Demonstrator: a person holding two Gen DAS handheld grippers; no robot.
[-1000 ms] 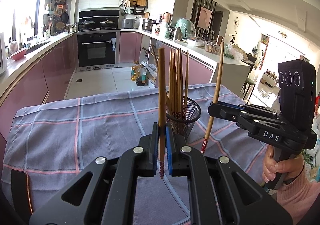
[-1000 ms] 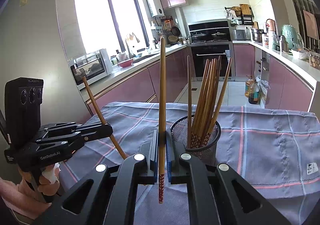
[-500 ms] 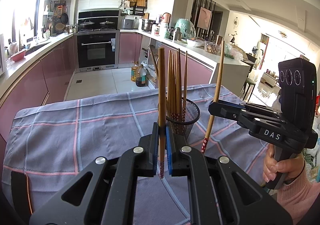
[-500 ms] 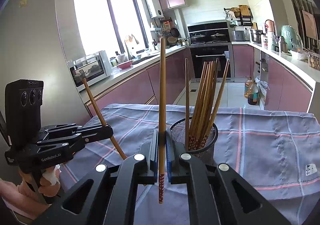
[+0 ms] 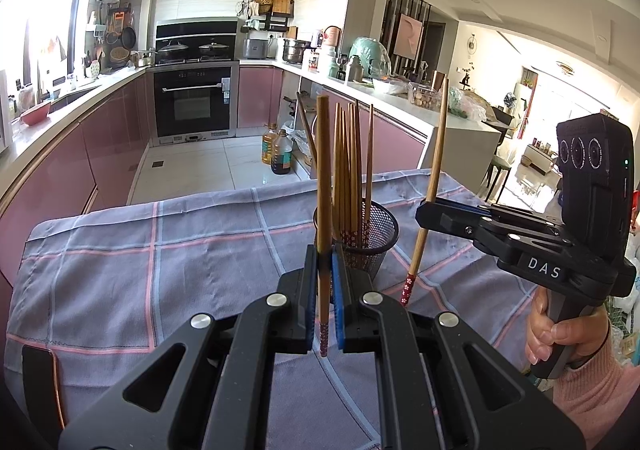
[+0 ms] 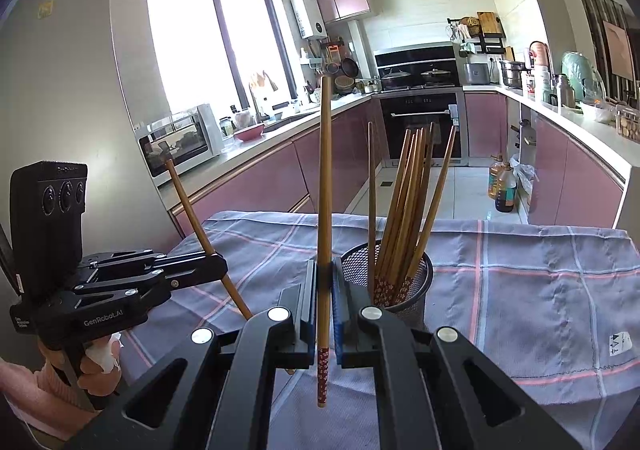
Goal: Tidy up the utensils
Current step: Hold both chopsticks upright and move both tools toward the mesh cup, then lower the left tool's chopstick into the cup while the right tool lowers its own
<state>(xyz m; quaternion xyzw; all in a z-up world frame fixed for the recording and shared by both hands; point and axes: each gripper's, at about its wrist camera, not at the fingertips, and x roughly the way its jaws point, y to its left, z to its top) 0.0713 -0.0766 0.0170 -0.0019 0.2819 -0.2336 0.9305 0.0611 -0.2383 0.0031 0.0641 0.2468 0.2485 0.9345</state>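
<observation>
Left hand-held gripper (image 5: pixel 323 286): I see its blue pads clamped together on a single wooden chopstick (image 5: pixel 323 209), which stands close to upright with its red patterned end hanging below the jaws.
Right hand-held gripper (image 6: pixel 325 302): I see it clamped the same way on a second chopstick (image 6: pixel 325 209), patterned end down, plain end high above the jaws.
Cross views: from the left camera I see the right hand-held gripper out to the right, its chopstick leaning a little and its tip above the cloth, not in the holder; from the right camera the left one sits at the left with its chopstick tilted.
Holder (image 6: pixel 416 282): a black mesh cup stands on the surface just past both sets of jaws, between the two held chopsticks as I read it.
Chopsticks in holder (image 6: pixel 404 209): I count a bundle of them standing in the cup, patterned ends down, fanned slightly toward the right in the right view.
Surface (image 5: pixel 160 270): covered by a grey-blue cloth with pink and pale lines; the cup rests on it.
Person: a hand (image 5: pixel 560 338) in a pink sleeve grips the right handle; I see another hand (image 6: pixel 96 362) on the left handle.
</observation>
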